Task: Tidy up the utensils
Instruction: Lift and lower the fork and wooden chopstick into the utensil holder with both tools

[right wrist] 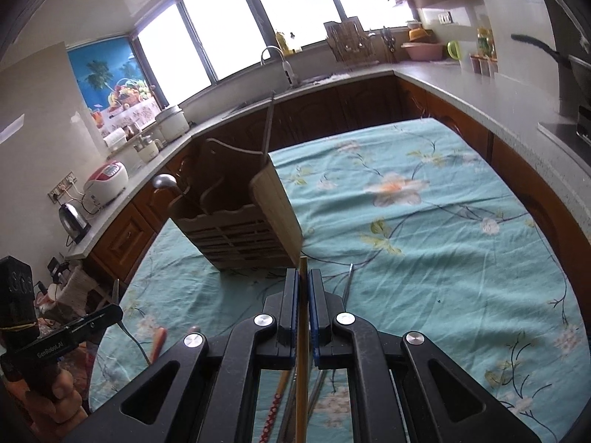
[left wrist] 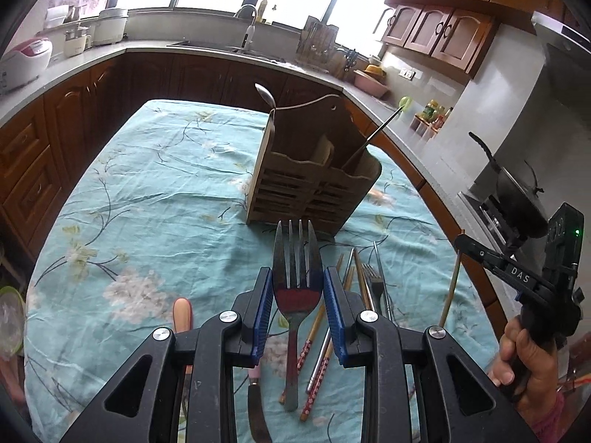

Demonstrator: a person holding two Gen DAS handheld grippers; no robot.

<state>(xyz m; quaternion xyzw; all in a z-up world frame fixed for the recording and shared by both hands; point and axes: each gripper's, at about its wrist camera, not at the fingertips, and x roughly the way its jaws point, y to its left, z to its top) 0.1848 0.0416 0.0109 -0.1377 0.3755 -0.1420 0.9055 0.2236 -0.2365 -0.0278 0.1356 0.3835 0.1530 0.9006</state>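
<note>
A wooden utensil holder [left wrist: 314, 181] stands on the floral tablecloth, with a spoon [left wrist: 266, 98] and a metal utensil [left wrist: 373, 136] in it; it also shows in the right wrist view [right wrist: 240, 221]. My left gripper [left wrist: 298, 288] is shut on a metal fork [left wrist: 295, 258], tines pointing at the holder, held above the table. My right gripper [right wrist: 303, 284] is shut on a wooden chopstick [right wrist: 302, 369], which also shows in the left wrist view [left wrist: 451, 288]. Loose chopsticks [left wrist: 314, 336], a second fork [left wrist: 373, 277] and a knife [left wrist: 256, 406] lie on the cloth under the left gripper.
The table [right wrist: 443, 240] is ringed by kitchen counters [left wrist: 92, 62] with a rice cooker [left wrist: 26, 61], a sink tap [left wrist: 247, 18] and a wok [left wrist: 517, 195] on the stove at right. A metal utensil [right wrist: 347, 280] lies beside my right gripper.
</note>
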